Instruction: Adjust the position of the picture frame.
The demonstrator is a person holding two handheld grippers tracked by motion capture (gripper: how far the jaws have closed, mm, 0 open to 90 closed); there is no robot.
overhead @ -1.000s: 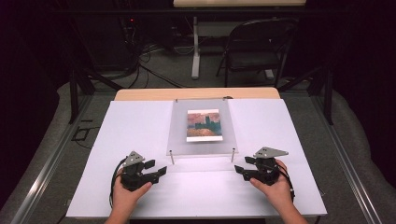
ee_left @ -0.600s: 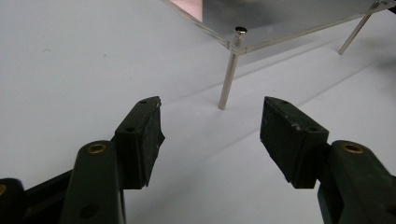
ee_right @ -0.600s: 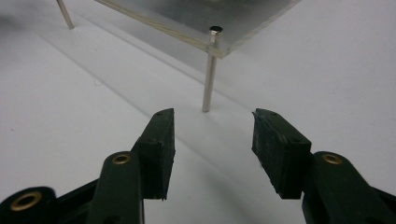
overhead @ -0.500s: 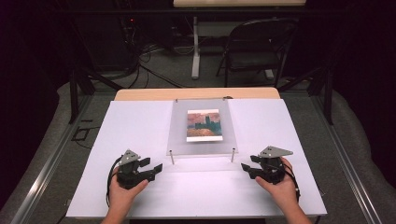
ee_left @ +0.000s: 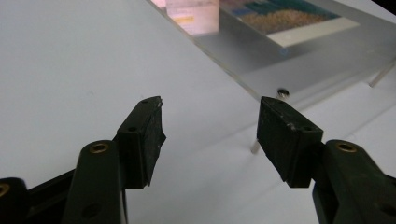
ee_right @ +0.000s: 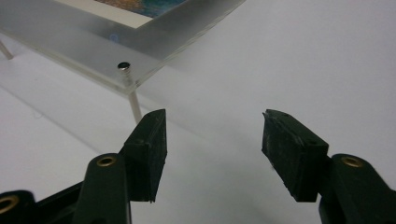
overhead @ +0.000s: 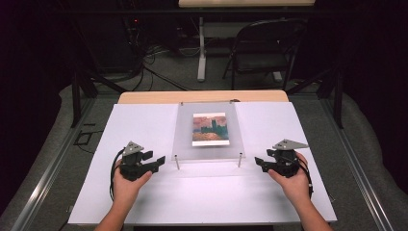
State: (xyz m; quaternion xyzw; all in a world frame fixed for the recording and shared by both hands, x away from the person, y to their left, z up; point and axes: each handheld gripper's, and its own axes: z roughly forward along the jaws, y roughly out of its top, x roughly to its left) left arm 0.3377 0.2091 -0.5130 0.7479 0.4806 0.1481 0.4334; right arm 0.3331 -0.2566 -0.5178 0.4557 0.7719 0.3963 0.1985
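Two grippers, left gripper (overhead: 159,160) just narrowed and right gripper (overhead: 260,162) just widened, both spread on nothing, flanking near corners of one clear frame (overhead: 209,147) mid-worktop (overhead: 144,125), raised on thin pins, two near ones seen, holding one sunset-toned picture (overhead: 210,129), details too small to read.

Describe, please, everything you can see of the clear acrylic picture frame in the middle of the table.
The clear acrylic picture frame is a transparent rectangular panel with frosted-looking edges, raised on thin metal legs at its near corners, with small round fasteners through the panel there. A printed picture with orange, pink and teal tones and a white border sits in it. It stands mid-table on the white tabletop; whether it lies level or tilted is unclear. Nothing grips it.
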